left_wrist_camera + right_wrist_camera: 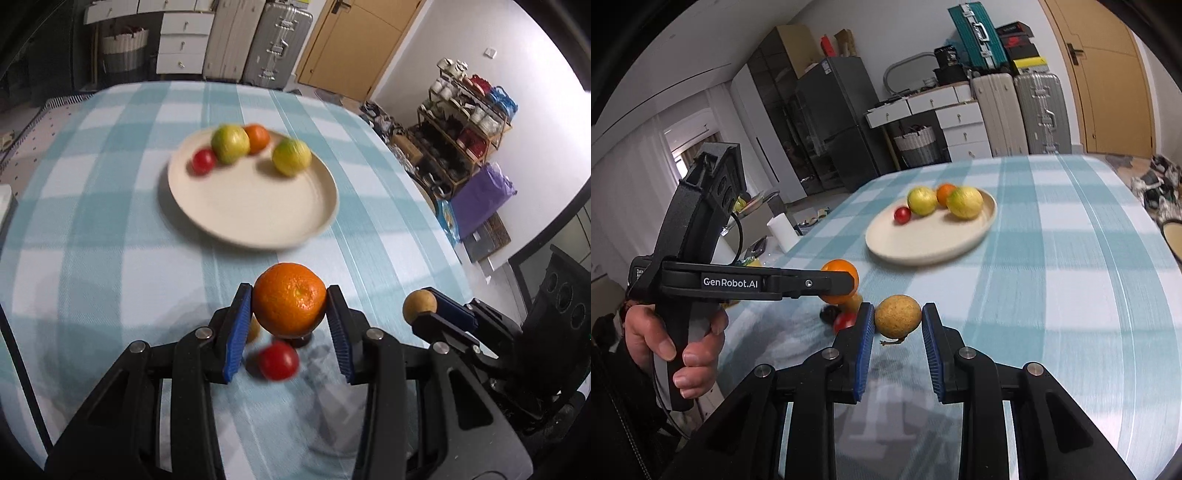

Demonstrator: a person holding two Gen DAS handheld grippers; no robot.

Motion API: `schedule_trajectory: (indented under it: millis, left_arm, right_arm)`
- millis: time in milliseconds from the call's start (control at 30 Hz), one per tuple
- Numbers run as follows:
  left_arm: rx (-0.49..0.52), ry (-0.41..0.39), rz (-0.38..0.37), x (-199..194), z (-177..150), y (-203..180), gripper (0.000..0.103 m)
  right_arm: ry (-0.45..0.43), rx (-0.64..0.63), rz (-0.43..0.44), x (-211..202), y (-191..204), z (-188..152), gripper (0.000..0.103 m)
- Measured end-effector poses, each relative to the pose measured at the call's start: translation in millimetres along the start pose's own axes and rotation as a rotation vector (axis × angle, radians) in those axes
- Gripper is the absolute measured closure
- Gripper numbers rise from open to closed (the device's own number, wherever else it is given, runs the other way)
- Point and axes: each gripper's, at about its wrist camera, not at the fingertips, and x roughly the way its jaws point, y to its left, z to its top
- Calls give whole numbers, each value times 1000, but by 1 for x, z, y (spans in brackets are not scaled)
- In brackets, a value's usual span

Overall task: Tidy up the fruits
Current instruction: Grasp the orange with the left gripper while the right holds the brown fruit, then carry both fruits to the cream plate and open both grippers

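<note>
My left gripper (289, 299) is shut on an orange (289, 297) and holds it above the checked tablecloth. My right gripper (898, 314) is shut on a small tan round fruit (897, 315), lifted off the cloth; the same fruit (419, 304) shows at the right in the left wrist view. Below the orange lie a red tomato (277, 360), a small yellowish fruit (254, 328) half hidden by a finger, and a dark item (829, 314). Farther off, a cream plate (255, 214) carries two yellow-green fruits (229, 143), a small orange (257, 137) and a red tomato (203, 161).
The blue-and-white checked table (1071, 258) ends at the right, with a shoe rack (461, 136) and a purple bag (480, 199) beyond. Suitcases (1019, 114), white drawers (960, 125) and a basket (918, 146) stand past the far edge. A hand (683, 350) holds the left gripper's handle.
</note>
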Motion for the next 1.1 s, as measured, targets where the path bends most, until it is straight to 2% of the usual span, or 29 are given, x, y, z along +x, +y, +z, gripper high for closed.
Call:
schedule_trajectory:
  millis: [367, 733, 1100]
  left_arm:
    - [-29, 3, 1, 28, 57, 35, 66]
    - [-83, 33, -21, 76, 92, 51, 66]
    - [-99, 52, -32, 103, 110, 57, 66]
  right_arm:
    - [-5, 10, -10, 46, -11, 59, 76]
    - [24, 65, -13, 93, -37, 102, 76]
    - [46, 45, -18, 133, -43, 133, 76]
